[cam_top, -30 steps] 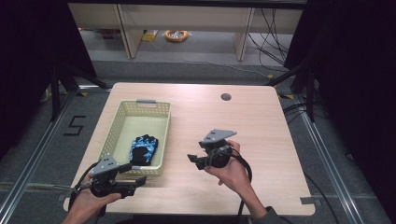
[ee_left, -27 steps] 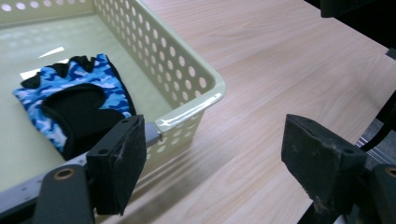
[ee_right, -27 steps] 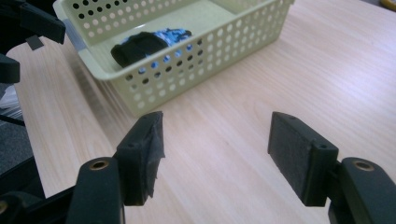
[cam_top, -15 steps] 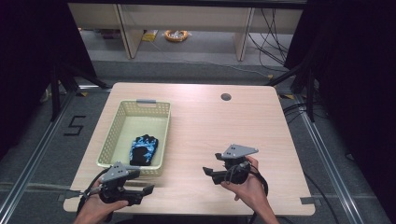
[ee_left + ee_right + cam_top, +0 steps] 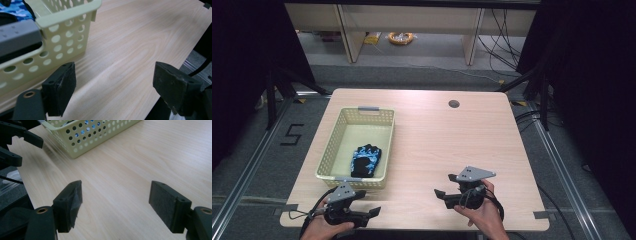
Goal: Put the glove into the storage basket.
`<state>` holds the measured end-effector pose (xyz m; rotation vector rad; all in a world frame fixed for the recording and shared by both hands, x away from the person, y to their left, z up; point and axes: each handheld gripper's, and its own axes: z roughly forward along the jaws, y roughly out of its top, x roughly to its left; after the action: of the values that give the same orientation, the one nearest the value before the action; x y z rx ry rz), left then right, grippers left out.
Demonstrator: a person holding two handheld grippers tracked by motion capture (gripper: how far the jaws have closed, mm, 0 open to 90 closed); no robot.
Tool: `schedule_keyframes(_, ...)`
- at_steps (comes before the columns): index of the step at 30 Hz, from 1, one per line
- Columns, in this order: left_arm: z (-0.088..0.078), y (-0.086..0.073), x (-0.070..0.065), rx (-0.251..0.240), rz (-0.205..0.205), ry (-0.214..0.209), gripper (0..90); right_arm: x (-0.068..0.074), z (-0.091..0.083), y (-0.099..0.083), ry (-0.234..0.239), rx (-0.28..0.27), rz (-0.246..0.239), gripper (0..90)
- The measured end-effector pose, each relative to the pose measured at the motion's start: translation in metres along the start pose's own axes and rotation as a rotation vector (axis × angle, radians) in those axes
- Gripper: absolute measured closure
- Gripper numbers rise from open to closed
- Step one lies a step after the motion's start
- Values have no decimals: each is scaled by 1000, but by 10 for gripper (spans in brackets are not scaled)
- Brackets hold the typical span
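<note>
One blue-and-black glove (image 5: 365,160) lies in the one pale-yellow perforated basket (image 5: 337,145) near the wooden table's (image 5: 452,140) front-left corner. Two grippers, left (image 5: 373,212) and right (image 5: 441,194), hover at the front edge, jaws wide and empty, the right's having just been opening. Grey floor (image 5: 422,55) lies beyond.

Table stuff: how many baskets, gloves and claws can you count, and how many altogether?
Basket: 1
Glove: 1
Claws: 2, left claw and right claw, both open with nothing in them
Total: 4
</note>
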<state>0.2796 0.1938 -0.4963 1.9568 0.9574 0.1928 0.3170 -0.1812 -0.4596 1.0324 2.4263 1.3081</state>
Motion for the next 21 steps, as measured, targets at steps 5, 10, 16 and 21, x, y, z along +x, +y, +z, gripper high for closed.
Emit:
schedule_keyframes(5,2,-7,-1,9,30,23,188,-3,1,-12,6,5,19,243)
schedule_keyframes(10,3,-13,0,42,33,52,190,-3,-1,-24,-5,40,48,228)
schedule_keyframes(16,2,-17,-3,63,25,40,191,-1,1,-37,7,80,55,187)
schedule_keyframes(21,0,-17,-5,25,29,56,191,-3,-1,-45,-14,80,30,184)
